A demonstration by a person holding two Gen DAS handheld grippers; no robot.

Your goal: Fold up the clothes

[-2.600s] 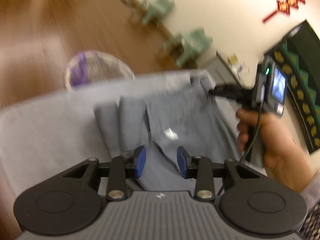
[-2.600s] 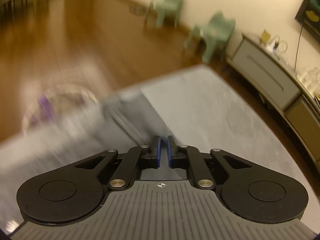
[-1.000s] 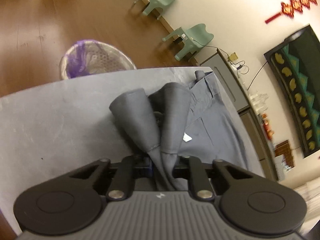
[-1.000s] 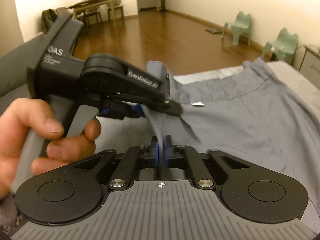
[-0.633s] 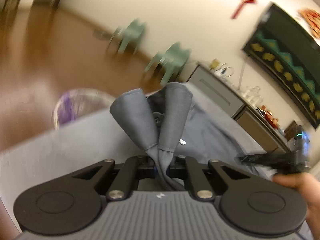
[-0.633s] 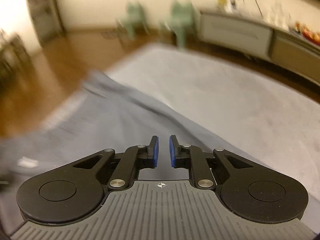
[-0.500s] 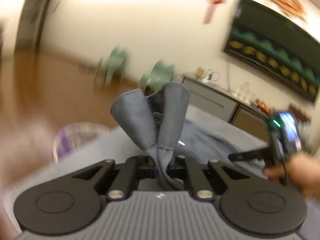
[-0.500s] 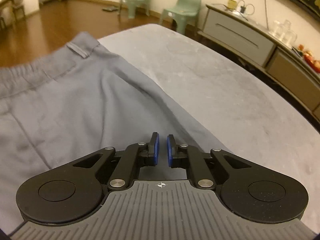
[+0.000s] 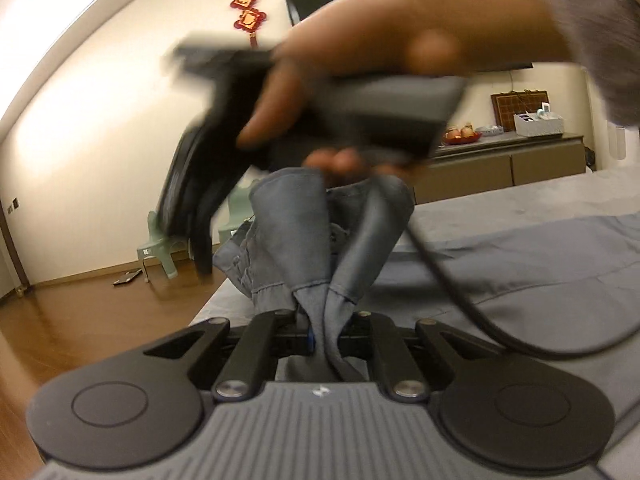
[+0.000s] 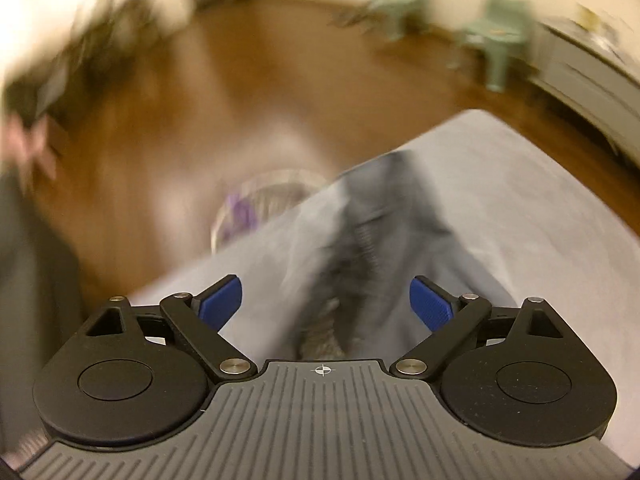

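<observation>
A pair of grey trousers (image 9: 520, 256) lies on the grey-covered table (image 9: 560, 196). My left gripper (image 9: 326, 328) is shut on the bunched leg hems, which stand up in two loops (image 9: 288, 220) in front of it. A hand holds my right gripper (image 9: 200, 184) blurred just above and beyond those loops. In the right wrist view my right gripper (image 10: 326, 300) points down at the blurred trousers (image 10: 380, 240). Its jaws are opening wide, and its blue pads (image 10: 430, 306) press on nothing.
A round basket with a purple bag (image 10: 248, 204) stands on the wooden floor past the table's (image 10: 540, 208) edge. Green chairs (image 10: 500, 40) and a low sideboard (image 9: 500, 168) line the wall. The right gripper's black cable (image 9: 460, 300) hangs across the cloth.
My left gripper rolled and rose while still holding the leg hems. My right gripper went from shut to wide open and swept across in front of the left one.
</observation>
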